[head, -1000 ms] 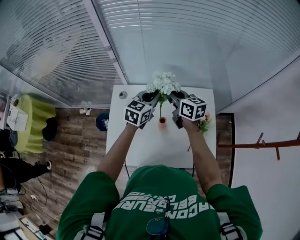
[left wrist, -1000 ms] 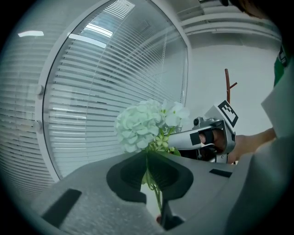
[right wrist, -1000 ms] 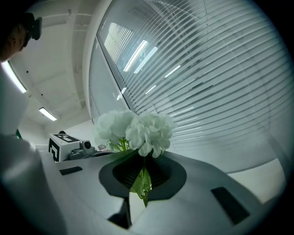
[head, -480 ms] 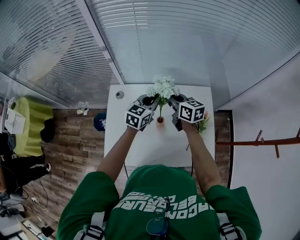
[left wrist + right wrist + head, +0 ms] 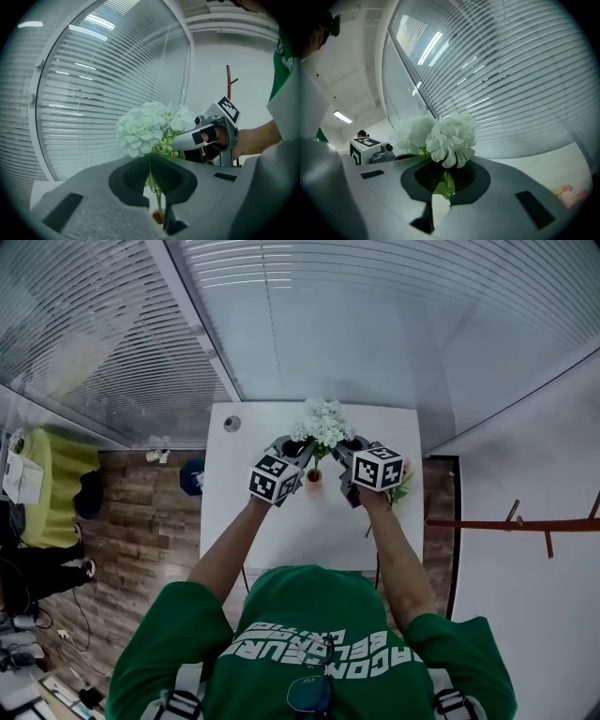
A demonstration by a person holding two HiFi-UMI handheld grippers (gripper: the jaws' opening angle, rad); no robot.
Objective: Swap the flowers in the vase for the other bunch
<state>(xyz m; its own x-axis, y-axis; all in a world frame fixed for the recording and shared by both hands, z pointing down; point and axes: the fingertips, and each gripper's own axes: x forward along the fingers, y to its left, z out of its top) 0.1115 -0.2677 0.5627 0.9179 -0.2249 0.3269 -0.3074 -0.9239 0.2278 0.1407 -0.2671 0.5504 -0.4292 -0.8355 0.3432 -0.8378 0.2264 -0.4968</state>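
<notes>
Lower now, left gripper (image 5: 153, 183) and right gripper (image 5: 443, 180) fingers (image 5: 180, 180) pinch white flowers (image 5: 323, 423) over vase (image 5: 313, 475).

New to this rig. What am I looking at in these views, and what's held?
No robot: a person holds a two-jaw gripper in each hand; the marker cubes are part of them. One picture comes from a head camera looking down; the other two from cameras riding on each gripper. The left gripper and right gripper are both shut on the stems of the white flowers, above a small orange vase on the white table. A pink bunch lies on the table at the right.
</notes>
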